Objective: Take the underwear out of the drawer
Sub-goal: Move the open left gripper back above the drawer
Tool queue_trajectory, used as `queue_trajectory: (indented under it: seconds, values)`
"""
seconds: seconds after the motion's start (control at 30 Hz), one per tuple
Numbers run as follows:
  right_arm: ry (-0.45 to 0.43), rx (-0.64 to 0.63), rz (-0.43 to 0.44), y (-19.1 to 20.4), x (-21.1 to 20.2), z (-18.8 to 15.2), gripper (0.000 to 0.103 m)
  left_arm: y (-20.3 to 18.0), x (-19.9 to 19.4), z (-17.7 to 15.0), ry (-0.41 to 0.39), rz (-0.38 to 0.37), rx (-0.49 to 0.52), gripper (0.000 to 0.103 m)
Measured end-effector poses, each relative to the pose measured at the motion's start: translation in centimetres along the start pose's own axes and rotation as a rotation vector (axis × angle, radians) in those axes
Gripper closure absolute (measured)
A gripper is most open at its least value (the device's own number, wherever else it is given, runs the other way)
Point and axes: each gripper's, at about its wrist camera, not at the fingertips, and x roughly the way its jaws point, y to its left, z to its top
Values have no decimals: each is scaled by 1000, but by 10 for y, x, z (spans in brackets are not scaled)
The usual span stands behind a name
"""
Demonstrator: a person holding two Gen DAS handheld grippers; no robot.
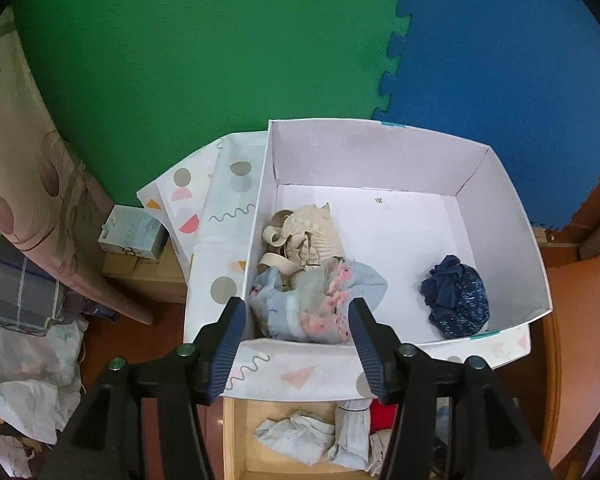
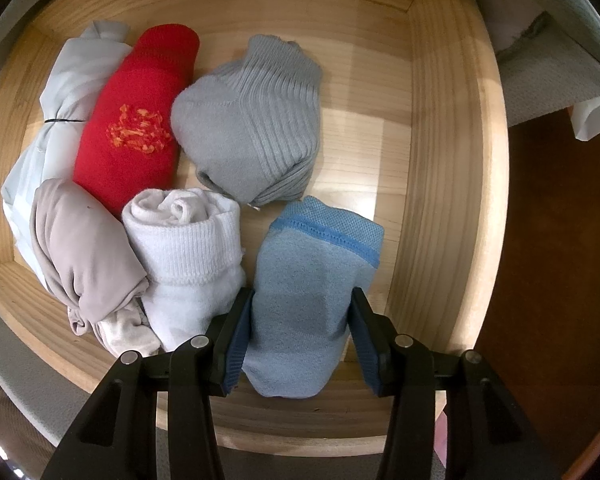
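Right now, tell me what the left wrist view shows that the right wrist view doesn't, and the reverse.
Only the left wrist view shows the white box holding a beige garment, a light blue and pink garment and a navy garment, with the left gripper open in front of it.

Only the right wrist view shows the right gripper closed on the light blue sock, with the grey sock and white sock nearby.

Both show the wooden drawer and red sock.

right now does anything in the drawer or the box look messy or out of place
Mostly tidy. In the white box, the pale blue underwear and cream piece lie crumpled together in one corner, apart from the navy piece. The drawer bundles sit neatly rolled.
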Motion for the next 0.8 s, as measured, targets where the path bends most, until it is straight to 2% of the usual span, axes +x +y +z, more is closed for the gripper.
queue_trajectory:
  seconds: [0.17,0.4,0.6,0.8]
  values:
    - [1,-1,-1,0,0,0,57,5,-14,-11,-22,1,11,48]
    - [4,2,-8,0,3,1,57,14,-18,-45,22,0,50,48]
    - [5,3,-9,1,3,1,57,25,-12,-88,54,-17,46,48]
    - [10,3,-16,3,5,3,57,35,24,-143,146,-28,-2,48]
